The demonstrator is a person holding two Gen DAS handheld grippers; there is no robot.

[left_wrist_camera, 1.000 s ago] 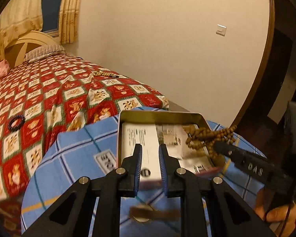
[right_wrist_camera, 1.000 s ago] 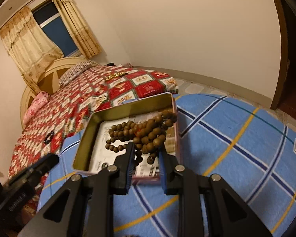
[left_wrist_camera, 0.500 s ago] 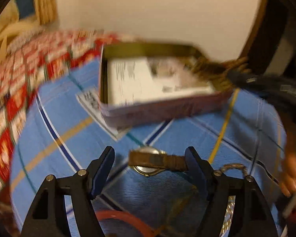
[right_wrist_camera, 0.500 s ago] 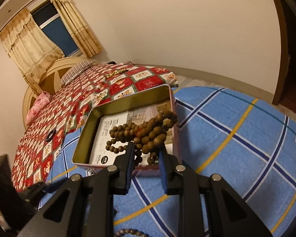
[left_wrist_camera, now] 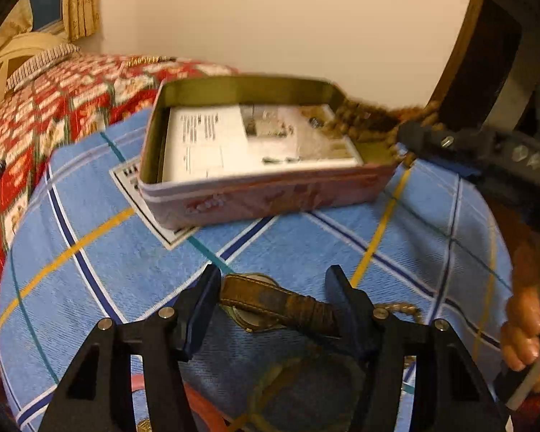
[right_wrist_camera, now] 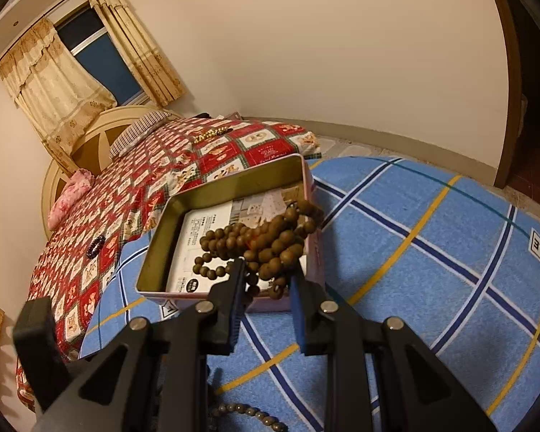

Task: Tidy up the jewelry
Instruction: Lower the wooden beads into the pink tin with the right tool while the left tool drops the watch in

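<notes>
Right gripper (right_wrist_camera: 266, 280) clamps beads (right_wrist_camera: 266, 241) over tin (right_wrist_camera: 234, 187); next, drop inside. Left gripper (left_wrist_camera: 273, 298) closing round watch (left_wrist_camera: 270, 302), not yet pinched.

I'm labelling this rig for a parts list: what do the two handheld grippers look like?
Both are matte black. The left gripper has two angular linkage arms with silver pivot screws, ending in flat fingers with dark blue pads. The right gripper is built the same; seen side-on from the left wrist view, it carries pale embossed lettering, too blurred to read. No cables or sleeves are visible.
</notes>
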